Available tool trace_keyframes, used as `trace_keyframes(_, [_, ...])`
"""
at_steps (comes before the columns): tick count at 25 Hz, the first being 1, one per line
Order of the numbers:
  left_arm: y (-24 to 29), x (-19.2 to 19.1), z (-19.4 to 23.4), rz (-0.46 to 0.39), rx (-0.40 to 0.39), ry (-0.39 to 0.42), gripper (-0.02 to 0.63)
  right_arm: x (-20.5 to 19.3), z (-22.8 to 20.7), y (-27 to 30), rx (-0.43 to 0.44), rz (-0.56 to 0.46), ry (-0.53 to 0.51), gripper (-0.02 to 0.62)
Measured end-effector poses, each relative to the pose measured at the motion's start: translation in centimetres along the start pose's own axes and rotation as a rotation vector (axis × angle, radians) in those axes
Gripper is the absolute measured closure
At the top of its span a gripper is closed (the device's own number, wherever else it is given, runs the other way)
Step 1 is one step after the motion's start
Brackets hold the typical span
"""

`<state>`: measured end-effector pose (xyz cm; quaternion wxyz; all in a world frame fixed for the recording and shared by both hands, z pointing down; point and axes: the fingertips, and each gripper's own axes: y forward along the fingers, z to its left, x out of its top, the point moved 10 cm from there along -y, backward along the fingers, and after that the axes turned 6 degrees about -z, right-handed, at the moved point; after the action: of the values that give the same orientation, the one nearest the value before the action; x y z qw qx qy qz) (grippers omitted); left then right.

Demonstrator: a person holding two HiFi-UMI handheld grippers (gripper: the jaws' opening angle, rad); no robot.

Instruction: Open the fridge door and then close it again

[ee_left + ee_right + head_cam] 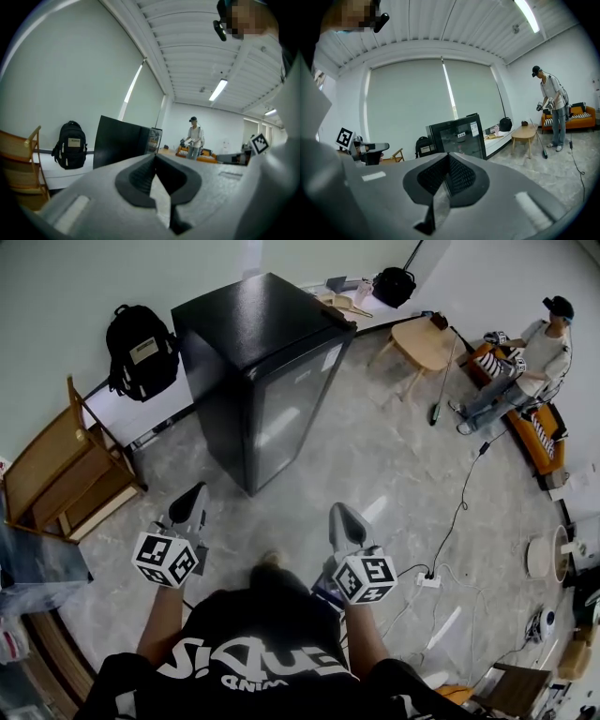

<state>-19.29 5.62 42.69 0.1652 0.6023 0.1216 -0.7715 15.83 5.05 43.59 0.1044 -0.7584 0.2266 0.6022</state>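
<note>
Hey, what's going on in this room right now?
A person holds a left gripper and a right gripper, both shut and empty, pointed toward a black fridge. Its glass door is closed, and neither gripper touches it. A second person stands by an orange sofa.

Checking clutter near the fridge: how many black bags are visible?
2: a backpack left of the fridge, a bag behind it to the right. More may be hidden.
</note>
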Motion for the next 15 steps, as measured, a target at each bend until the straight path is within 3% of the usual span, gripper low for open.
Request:
trace_keyframes(7, [6.2, 0.1, -0.7, -0.023, 0.053, 0.013, 0.604, 1.7, -5.4, 5.2, 0.065, 0.014, 0.002, 0.598])
trace_keyframes(15, [7.8, 0.6, 0.3, -0.019, 0.065, 0.021, 0.604, 1.8, -5.6, 8.8, 0.106, 0.023, 0.023, 0.598])
